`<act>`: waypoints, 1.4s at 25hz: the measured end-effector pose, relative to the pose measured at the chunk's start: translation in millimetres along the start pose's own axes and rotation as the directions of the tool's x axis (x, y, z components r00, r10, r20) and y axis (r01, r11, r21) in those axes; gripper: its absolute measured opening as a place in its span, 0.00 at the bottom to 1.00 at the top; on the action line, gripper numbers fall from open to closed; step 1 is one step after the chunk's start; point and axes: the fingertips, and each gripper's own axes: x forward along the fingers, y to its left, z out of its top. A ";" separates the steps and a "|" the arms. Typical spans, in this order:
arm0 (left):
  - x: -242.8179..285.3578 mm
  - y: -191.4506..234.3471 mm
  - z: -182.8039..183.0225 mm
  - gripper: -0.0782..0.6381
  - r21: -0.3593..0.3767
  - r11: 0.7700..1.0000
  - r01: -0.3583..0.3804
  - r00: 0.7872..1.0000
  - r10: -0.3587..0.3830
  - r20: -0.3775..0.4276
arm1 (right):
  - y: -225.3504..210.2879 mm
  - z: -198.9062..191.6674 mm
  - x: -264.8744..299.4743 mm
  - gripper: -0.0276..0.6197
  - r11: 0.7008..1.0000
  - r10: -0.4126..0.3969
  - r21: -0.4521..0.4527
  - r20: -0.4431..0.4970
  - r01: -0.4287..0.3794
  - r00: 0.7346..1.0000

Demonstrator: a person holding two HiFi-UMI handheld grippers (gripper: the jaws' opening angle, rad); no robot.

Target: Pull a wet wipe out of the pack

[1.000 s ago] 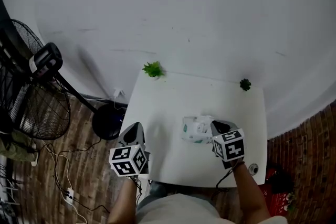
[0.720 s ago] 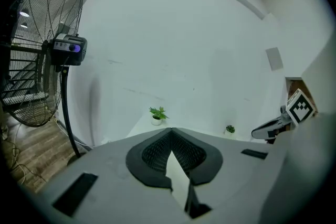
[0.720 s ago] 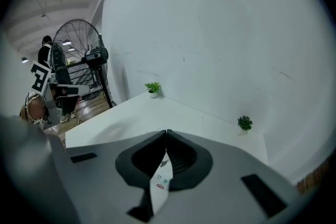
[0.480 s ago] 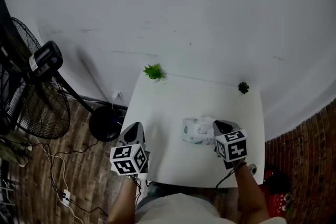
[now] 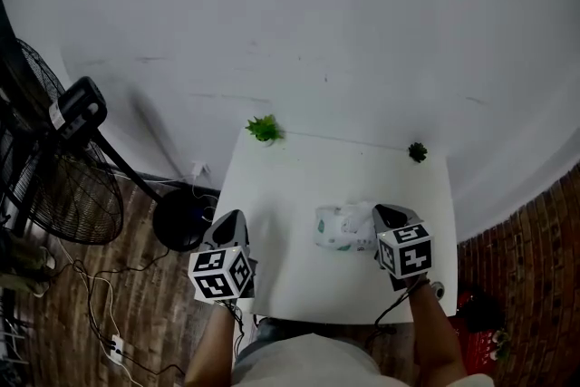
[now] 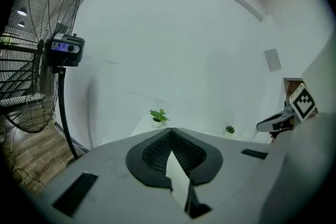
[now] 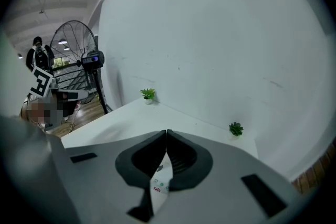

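The right gripper [image 7: 167,134] has its jaws together, just beside the pack [image 5: 343,228] on the table [image 5: 299,168]. The left gripper [image 6: 170,135], also closed, is well apart. Nothing holds the pack down, so I think it may lift with the wipe [image 5: 362,211].

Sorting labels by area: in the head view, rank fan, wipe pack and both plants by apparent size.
1. black floor fan
2. white wet wipe pack
3. light green potted plant
4. dark green potted plant
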 end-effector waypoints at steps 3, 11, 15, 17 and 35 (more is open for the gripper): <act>0.6 0.1 2.1 0.11 0.002 1.000 0.005 1.000 -0.005 0.002 | -0.5 3.9 -4.0 0.05 1.000 0.003 0.019 0.015 -0.003 1.000; 3.5 -3.1 3.8 0.11 0.003 1.000 0.026 1.000 -0.026 0.001 | -9.0 16.3 -19.0 0.05 0.999 -0.020 0.047 0.059 0.018 0.998; 4.1 -6.1 7.2 0.11 0.017 0.999 0.037 0.999 -0.037 0.000 | -14.9 22.7 -27.9 0.05 0.997 -0.038 0.064 0.085 0.032 0.996; 5.0 -6.6 9.5 0.11 0.023 0.999 0.041 0.999 -0.041 0.000 | -16.5 27.0 -32.0 0.05 0.997 -0.042 0.073 0.100 0.034 0.994; 25.1 -50.1 28.9 0.11 0.076 0.989 0.125 0.992 -0.126 0.012 | -67.4 37.5 -107.3 0.05 0.949 -0.238 0.274 0.291 0.158 0.927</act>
